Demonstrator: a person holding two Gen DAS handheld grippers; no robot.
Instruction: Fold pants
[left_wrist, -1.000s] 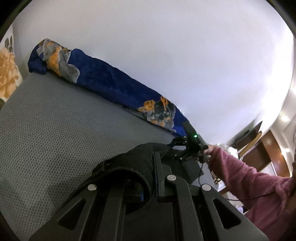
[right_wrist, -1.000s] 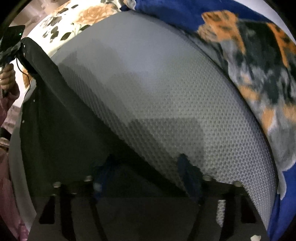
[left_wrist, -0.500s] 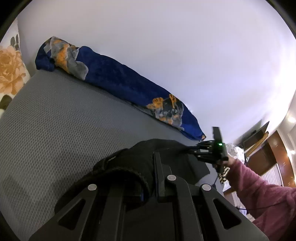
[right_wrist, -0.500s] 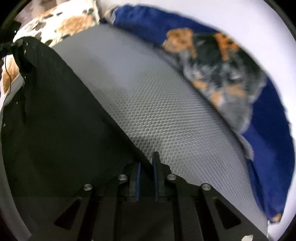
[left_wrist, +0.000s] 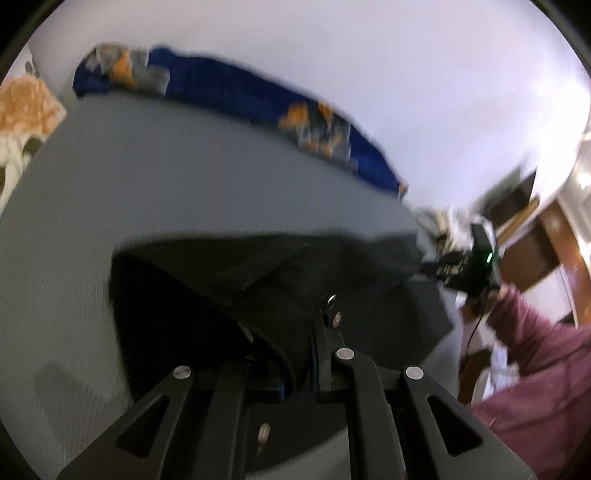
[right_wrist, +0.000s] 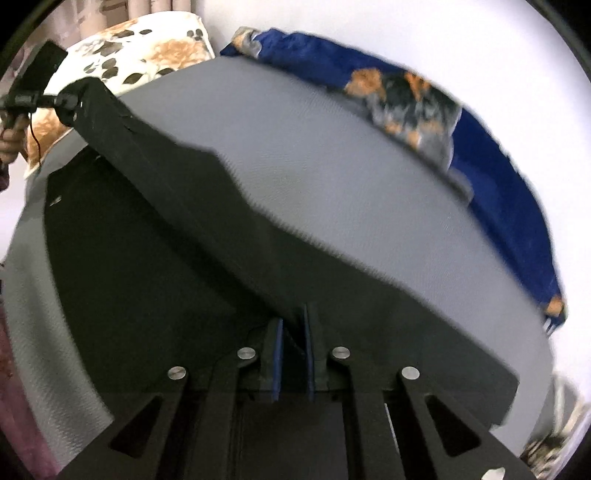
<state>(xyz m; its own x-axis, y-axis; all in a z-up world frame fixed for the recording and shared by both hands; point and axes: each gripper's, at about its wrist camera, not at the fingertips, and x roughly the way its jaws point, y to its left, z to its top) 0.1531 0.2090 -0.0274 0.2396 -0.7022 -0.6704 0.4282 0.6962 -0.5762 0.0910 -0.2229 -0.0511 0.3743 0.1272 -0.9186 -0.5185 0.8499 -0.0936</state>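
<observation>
I see the bed (right_wrist: 332, 177) filling most of both wrist views, its grey textured cover spread wide under everything else. Along its far edge, against the white wall (left_wrist: 369, 74), lies a long blue blanket (right_wrist: 498, 177) with orange and grey patches. A floral pillow (right_wrist: 147, 51) sits at the bed's head, showing at the upper left of both views.

The black pants (right_wrist: 147, 240) lie partly on the bed and partly lifted. One edge is stretched taut between my two grippers, running as a straight band from the upper left of the right wrist view down to its bottom centre; below that band the rest of the fabric lies on the grey cover.

My right gripper (right_wrist: 293, 328) has its jaws clenched on the pants edge, the cloth passing between the blue pads. In the left wrist view I see this gripper (left_wrist: 436, 266) at the right, a green light on its body, the pants corner pulled out to its tip, and a maroon sleeve (left_wrist: 535, 362) behind it.

My left gripper (left_wrist: 310, 339) is draped in bunched black fabric that hides most of its jaws. In the right wrist view its tip (right_wrist: 68, 99) meets the far corner of the pants, so it is grasping them there.
</observation>
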